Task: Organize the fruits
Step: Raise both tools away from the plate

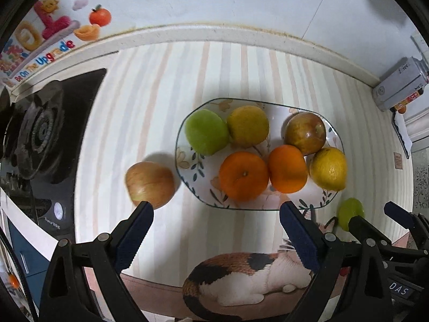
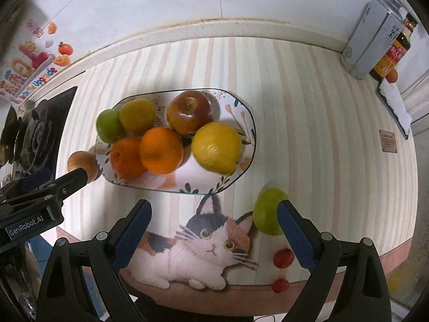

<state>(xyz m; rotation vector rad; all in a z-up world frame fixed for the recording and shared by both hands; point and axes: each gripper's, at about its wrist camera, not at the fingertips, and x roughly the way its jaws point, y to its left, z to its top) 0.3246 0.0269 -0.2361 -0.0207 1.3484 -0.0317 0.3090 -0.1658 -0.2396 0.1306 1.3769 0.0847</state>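
A floral plate (image 1: 187,161) (image 2: 241,112) holds a green apple (image 1: 207,131), a yellow-green citrus (image 1: 248,125), a red apple (image 1: 305,132) (image 2: 190,111), two oranges (image 1: 243,175) (image 1: 287,168) and a lemon (image 1: 329,168) (image 2: 216,147). A pale apple (image 1: 149,184) (image 2: 81,162) lies on the mat left of the plate. A green fruit (image 2: 266,210) (image 1: 350,213) lies right of it. My left gripper (image 1: 215,218) is open and empty, beside the pale apple. My right gripper (image 2: 213,218) is open; its right finger touches the green fruit.
A gas stove (image 1: 40,134) is at the left. A grey carton (image 2: 367,37) and a sauce bottle (image 2: 394,51) stand at the back right by the wall. Two small red tomatoes (image 2: 283,257) (image 2: 280,285) lie near the mat's front edge. The mat shows a cat picture (image 2: 209,244).
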